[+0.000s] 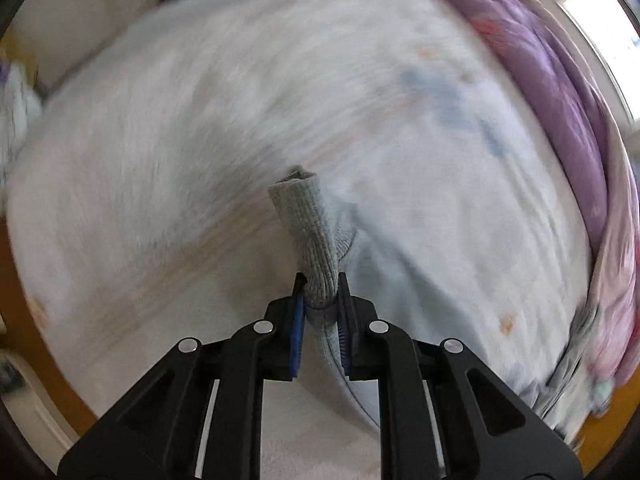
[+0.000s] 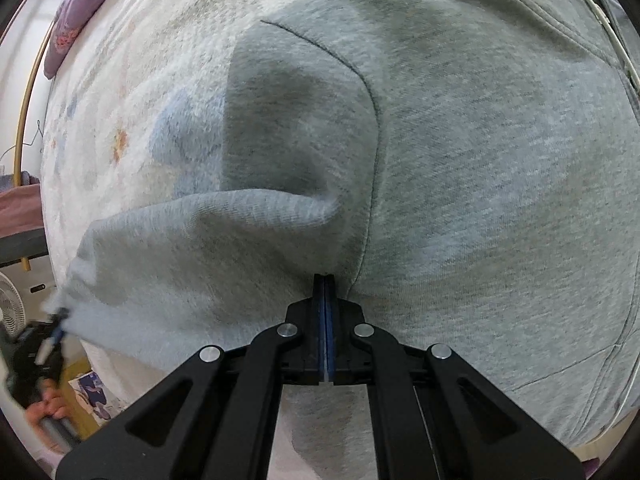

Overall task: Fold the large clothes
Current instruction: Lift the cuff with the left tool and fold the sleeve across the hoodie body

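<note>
Grey sweatshirt spread over a pale blanket-covered bed. Left gripper clamped on the ribbed cuff, sleeve lifted toward the bed's near edge. Right gripper pinched shut on a fold by the armhole seam. Purple quilt bunched along the far side; bare blanket between.

Right tongs pinched tight on grey sweatshirt
</note>
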{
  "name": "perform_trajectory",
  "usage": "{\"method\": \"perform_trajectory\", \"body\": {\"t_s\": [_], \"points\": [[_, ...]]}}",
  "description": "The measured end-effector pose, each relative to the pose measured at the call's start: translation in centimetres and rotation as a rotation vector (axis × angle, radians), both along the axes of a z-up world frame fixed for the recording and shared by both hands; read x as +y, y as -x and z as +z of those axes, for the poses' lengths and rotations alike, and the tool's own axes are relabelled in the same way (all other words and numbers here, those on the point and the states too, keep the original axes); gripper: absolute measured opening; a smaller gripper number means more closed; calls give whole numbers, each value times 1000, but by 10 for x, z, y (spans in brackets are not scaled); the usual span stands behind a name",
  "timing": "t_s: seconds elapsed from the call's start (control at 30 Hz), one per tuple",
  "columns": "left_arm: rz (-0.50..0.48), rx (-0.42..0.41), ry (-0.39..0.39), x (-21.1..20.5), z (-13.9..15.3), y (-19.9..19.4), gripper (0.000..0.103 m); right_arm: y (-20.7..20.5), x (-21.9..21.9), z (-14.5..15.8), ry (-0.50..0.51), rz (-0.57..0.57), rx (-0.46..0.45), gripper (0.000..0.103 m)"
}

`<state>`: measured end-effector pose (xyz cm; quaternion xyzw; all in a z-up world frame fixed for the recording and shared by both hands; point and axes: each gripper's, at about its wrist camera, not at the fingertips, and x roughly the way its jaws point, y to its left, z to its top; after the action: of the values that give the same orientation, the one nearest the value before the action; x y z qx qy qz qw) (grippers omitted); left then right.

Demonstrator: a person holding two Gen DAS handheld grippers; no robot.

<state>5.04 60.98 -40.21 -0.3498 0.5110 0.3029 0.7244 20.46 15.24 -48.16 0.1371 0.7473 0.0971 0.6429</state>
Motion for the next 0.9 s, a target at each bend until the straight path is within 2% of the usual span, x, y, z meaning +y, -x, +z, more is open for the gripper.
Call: {"method": "perform_trajectory", "body": {"t_s": [0.07,0.2,0.43,0.6,0.7,0.83,0.9], "points": [[-86,-16,-59,-23,27,-17,14,-3,8,-5,7,18,5,0],[-212,-35,-111,-72,67,-42,14,-8,11,-8,-6,28,10,0],[-430,-58,-125,-185,96,-83,14,-7,-12,-11,-62,16,11,0],[-605,-83,-101,-286,106,-107,14,-5,-21,-19,-121,-33,8,0],[-709,-83,-86,-352,102,-117,14,-2,-41,-20,-204,-113,36,0],[-857,-78,-76,-439,89,-130,14,13,-111,1,-309,-304,0,2],[-916,-75,-49,-477,74,-135,14,28,-160,11,-295,-391,-10,2]]}}
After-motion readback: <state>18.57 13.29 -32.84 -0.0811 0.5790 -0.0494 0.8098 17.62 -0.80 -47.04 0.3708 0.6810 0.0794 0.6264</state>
